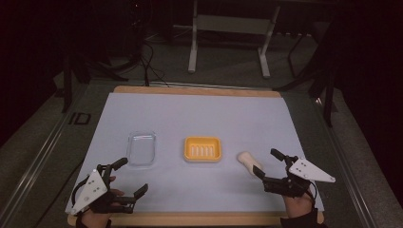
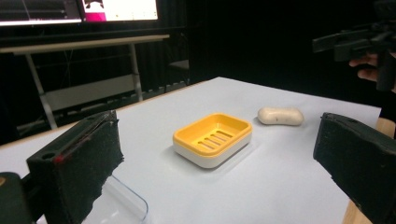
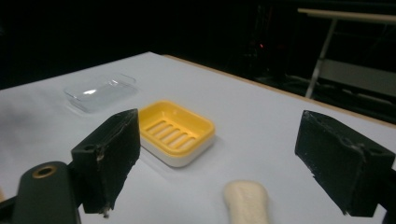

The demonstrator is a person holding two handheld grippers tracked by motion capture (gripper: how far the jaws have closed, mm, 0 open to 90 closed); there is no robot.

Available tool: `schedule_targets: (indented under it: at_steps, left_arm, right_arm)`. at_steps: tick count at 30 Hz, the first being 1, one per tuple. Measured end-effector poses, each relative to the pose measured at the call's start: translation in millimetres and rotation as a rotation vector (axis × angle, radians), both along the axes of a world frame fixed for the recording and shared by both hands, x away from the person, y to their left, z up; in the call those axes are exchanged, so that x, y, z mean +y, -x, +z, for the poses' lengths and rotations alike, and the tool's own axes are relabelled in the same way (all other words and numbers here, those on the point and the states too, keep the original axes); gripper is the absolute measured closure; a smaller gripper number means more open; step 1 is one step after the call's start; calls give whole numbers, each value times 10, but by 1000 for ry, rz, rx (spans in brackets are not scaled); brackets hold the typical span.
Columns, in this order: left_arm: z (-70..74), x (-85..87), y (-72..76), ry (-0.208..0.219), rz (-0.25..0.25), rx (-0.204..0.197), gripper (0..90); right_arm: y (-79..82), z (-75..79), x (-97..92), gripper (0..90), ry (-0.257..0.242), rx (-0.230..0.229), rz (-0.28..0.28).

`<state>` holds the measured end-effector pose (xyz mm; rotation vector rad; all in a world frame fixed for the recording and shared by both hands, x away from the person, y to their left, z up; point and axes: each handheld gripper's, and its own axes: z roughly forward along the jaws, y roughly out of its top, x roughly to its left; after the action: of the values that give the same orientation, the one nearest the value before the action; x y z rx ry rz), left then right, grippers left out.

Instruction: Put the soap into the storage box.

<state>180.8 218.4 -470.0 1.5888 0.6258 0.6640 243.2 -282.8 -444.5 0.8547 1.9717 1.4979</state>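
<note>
A yellow soap dish (image 1: 203, 149) (image 2: 213, 136) (image 3: 175, 130) on a white base sits mid-table. A cream bar of soap (image 1: 248, 161) (image 2: 280, 116) (image 3: 246, 202) lies just right of it. A clear plastic lid (image 1: 142, 147) (image 3: 99, 93) (image 2: 119, 203) lies left of the dish. My left gripper (image 1: 129, 176) (image 2: 219, 172) is open near the front left edge, nothing between its jaws. My right gripper (image 1: 267, 163) (image 3: 219, 163) is open at the front right, its jaws just short of the soap, apart from it.
A pale sheet (image 1: 190, 118) covers a wooden table (image 1: 195, 90). Behind the table stand a white frame (image 1: 228, 28) and cables on the floor. In the left gripper view the other hand and gripper (image 2: 359, 42) show at the upper right.
</note>
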Motion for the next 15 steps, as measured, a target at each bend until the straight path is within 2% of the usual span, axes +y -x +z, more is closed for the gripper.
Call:
schedule_targets:
  at_steps: [4, 6, 11, 15]
  left_arm:
    - [-12, -20, -34, -20, -2, -3, 12]
    - [-12, -34, -39, 2, -22, 7, 12]
    - [-10, -58, -21, 17, -46, 14, 12]
    - [-13, -79, -6, 14, -57, 17, 12]
  right_arm:
    - [-34, 19, -23, 142, -2, 0, -5]
    - [-37, 29, -21, 142, 4, -3, -4]
    - [-81, 77, 22, 141, 41, -13, 5]
    - [-145, 79, 77, 142, 67, 24, 39]
